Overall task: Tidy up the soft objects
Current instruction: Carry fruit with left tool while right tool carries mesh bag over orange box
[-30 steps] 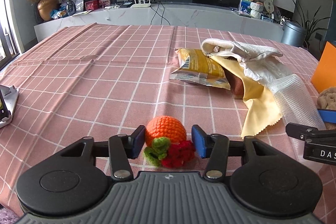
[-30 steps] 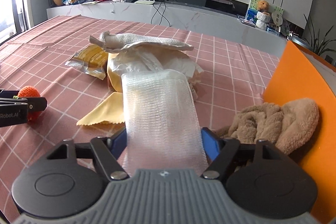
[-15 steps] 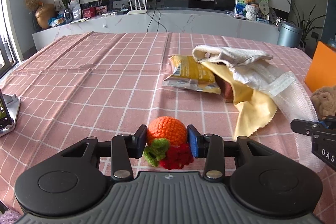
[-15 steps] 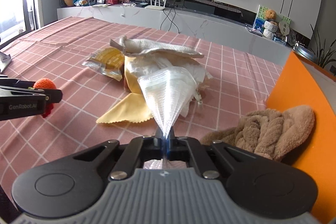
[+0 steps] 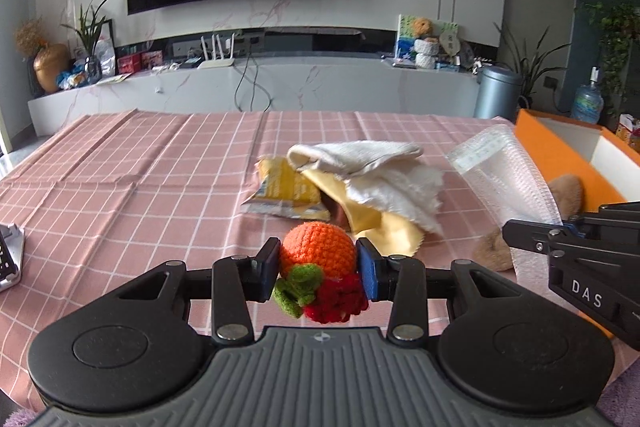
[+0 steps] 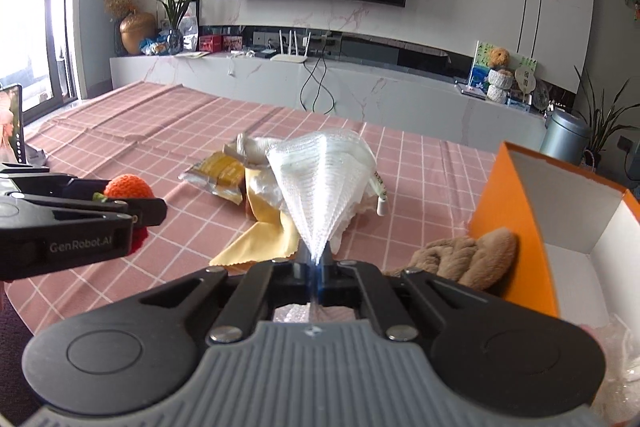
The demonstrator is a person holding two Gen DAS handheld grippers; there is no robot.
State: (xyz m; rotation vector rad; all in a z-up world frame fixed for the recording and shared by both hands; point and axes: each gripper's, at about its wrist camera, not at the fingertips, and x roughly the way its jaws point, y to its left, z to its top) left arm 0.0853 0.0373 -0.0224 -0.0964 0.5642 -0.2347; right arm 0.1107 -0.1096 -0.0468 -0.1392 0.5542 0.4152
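Observation:
My left gripper [image 5: 318, 263] is shut on an orange crocheted ball [image 5: 318, 247] with green and red tufts, held above the pink checked tablecloth [image 5: 140, 187]. My right gripper [image 6: 318, 261] is shut on a white mesh cloth [image 6: 320, 179], lifted clear of the pile; the cloth also shows in the left wrist view [image 5: 512, 183]. The pile holds a cream towel [image 5: 360, 155], a yellow cloth [image 5: 384, 227] and a yellow snack bag [image 5: 284, 191]. A brown plush [image 6: 468, 255] lies against the orange box [image 6: 516, 203] on the right.
A phone on a stand [image 5: 8, 255] sits at the table's left edge. A small white cap [image 6: 382, 205] lies behind the pile. A TV console and plants stand beyond the table. The box's interior [image 6: 576, 255] is white.
Both grippers closed on their objects and rose. The orange ball left the table. The mesh cloth was pinched, pulled off the pile and lifted toward the box side.

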